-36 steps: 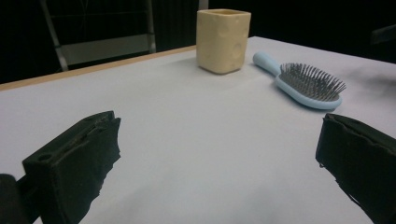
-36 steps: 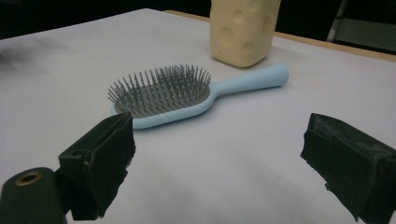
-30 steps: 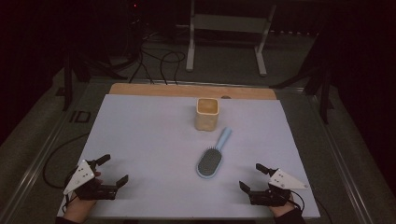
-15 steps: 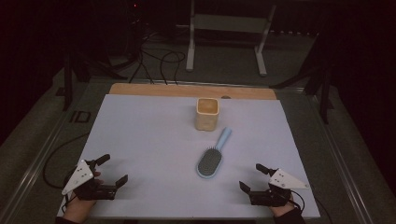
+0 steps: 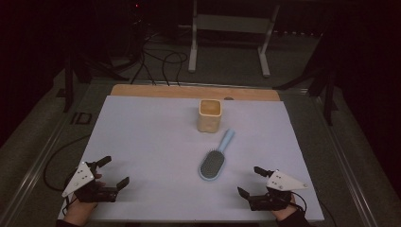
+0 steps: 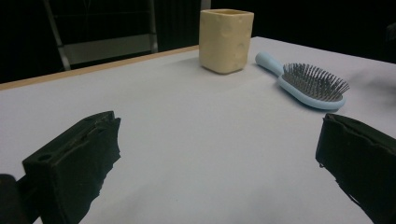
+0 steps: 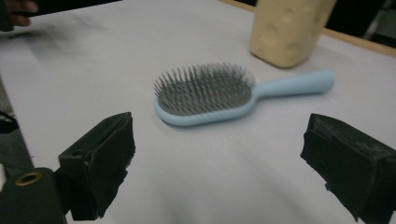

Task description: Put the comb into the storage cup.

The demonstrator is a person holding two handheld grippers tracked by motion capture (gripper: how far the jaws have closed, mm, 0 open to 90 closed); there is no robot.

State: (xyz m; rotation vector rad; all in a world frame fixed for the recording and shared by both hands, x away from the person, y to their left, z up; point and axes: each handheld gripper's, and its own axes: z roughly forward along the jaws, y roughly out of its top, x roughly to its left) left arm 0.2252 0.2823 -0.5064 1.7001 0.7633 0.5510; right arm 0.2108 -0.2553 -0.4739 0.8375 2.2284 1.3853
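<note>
A light blue hairbrush (image 5: 215,159) (image 6: 308,81) (image 7: 219,95) lies bristles up on the white table (image 5: 151,137), its handle pointing toward a square pale yellow cup (image 5: 210,115) (image 6: 226,40) (image 7: 289,30) that stands upright just behind it. My left gripper (image 5: 113,171) (image 6: 219,163) rests open near the table's front left corner, well apart from the brush. My right gripper (image 5: 250,180) (image 7: 224,163) sits open at the front right, a short way from the brush head. Nothing is between either pair of jaws.
A wooden strip (image 5: 194,92) edges the table's far side. Beyond it stand a metal frame (image 5: 229,28) and loose cables (image 5: 156,61) on the dark floor. A hand (image 7: 18,9) shows far off in the right gripper view.
</note>
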